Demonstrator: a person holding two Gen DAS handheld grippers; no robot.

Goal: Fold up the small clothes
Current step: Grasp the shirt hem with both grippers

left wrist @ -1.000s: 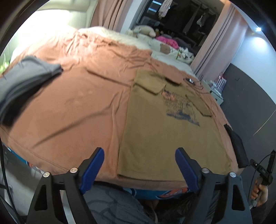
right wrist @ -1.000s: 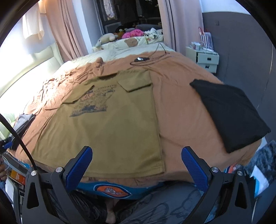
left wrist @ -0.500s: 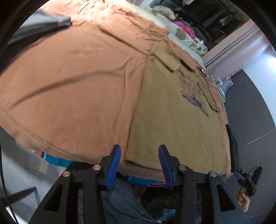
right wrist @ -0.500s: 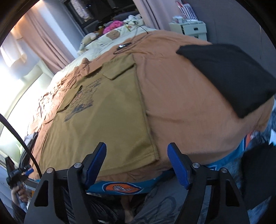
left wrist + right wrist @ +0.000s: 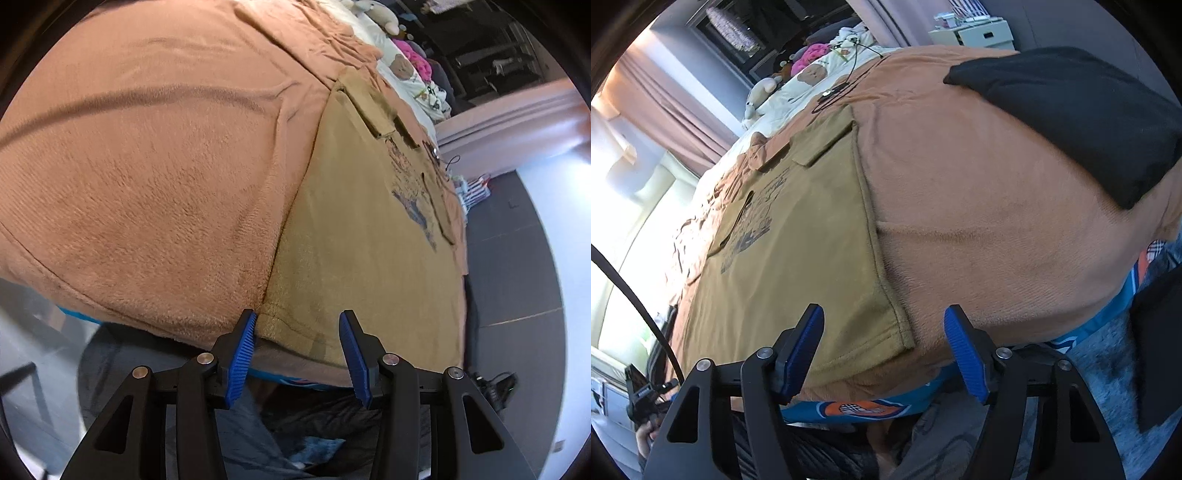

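Since a second ago both of my grippers have dropped toward the near hem of the olive-brown T-shirt and rolled, so the bed now sits tilted in each wrist view. Both sets of jaws have been closing — the left narrowed early and then held, the right kept narrowing in the last half second.

The T-shirt lies flat and face up on the orange-brown blanket, both sleeves folded in over the chest, the dark print showing between them. Its hem runs along the near edge of the bed.

Left gripper: jaws partly apart, not clamped. The shirt's left hem corner sits between the blue pads, just beside the left-hand pad; I cannot tell whether it touches.

Right gripper: jaws wider apart, also gripping nothing. The right hem corner lies between the pads, clear of both.

In the right wrist view, a folded black garment rests on the blanket well apart from the shirt, toward the far right. A small black device with a cable lies just beyond the collar. Stuffed toys sit at the far end of the bed — too small to detail.
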